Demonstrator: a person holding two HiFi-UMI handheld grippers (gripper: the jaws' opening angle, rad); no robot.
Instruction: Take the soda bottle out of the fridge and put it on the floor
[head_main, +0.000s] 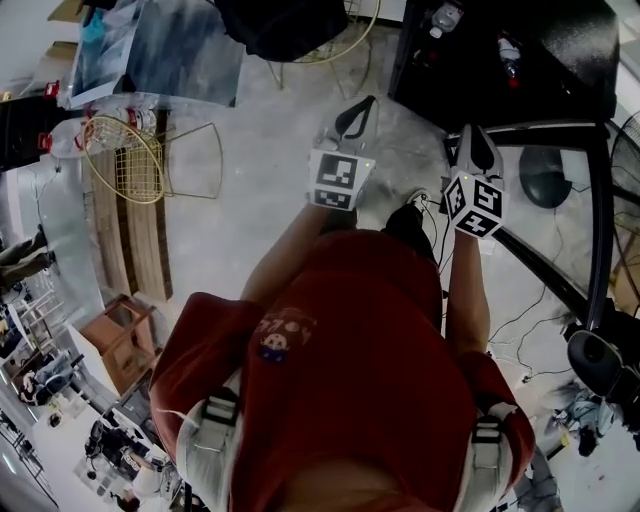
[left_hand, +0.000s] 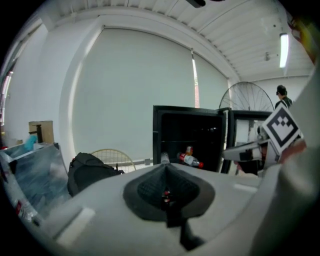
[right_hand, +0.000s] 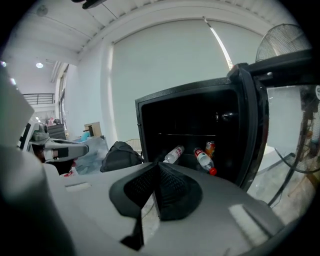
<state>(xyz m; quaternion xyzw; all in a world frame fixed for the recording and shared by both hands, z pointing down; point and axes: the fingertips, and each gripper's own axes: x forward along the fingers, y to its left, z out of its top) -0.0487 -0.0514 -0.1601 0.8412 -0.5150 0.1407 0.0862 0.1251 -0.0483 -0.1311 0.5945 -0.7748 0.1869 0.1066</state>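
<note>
The black fridge stands open ahead, its door swung to the right. On its lower shelf a soda bottle with a red cap and red label lies on its side, beside a clear bottle and a can. The left gripper view shows the same fridge and bottle. My left gripper and right gripper are both shut and empty, held side by side short of the fridge. From the head view they are the left gripper and right gripper.
A black backpack sits on the floor left of the fridge, with a gold wire chair nearby. A standing fan is to the right of the door. Cables trail over the floor at right.
</note>
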